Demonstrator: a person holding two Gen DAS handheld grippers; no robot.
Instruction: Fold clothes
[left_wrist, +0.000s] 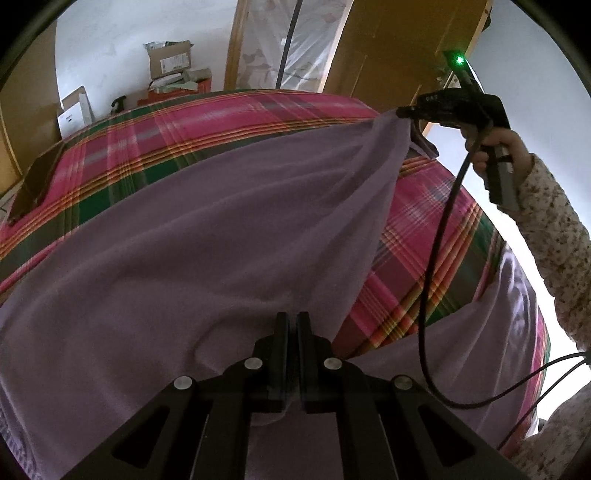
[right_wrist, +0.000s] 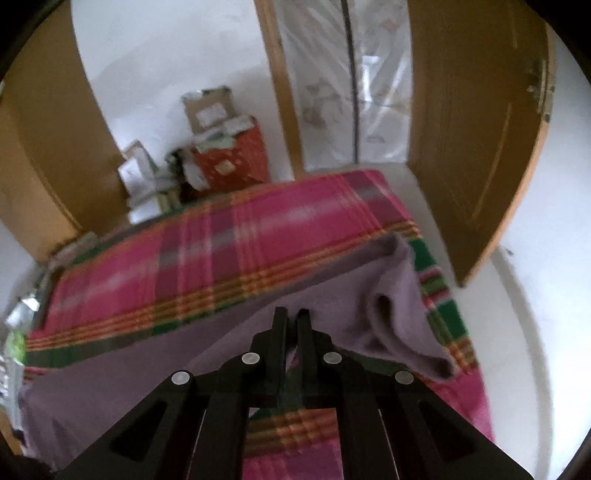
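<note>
1. Lilac garment (left_wrist: 192, 236) sprawls across the plaid bed (left_wrist: 221, 122).
2. Left gripper (left_wrist: 293, 321) and right gripper (right_wrist: 291, 317) are each pinched on its edge.
3. Keep both corners level and taut, I'd say.

The left tongs (left_wrist: 293, 321) point forward and a little down, and their two black fingers stand almost together with a thin fold of cloth (left_wrist: 207, 236) pinched between them. The right tongs (left_wrist: 404, 112) are raised at the far right in the left view, their tips closed on a corner of the same cloth. A hand (left_wrist: 496, 149) grips the handle of the right tongs from below, and the forearm in a speckled sleeve (left_wrist: 557, 236) runs down to the near right. In the right view the fingers (right_wrist: 280, 325) stand close with cloth between.
</note>
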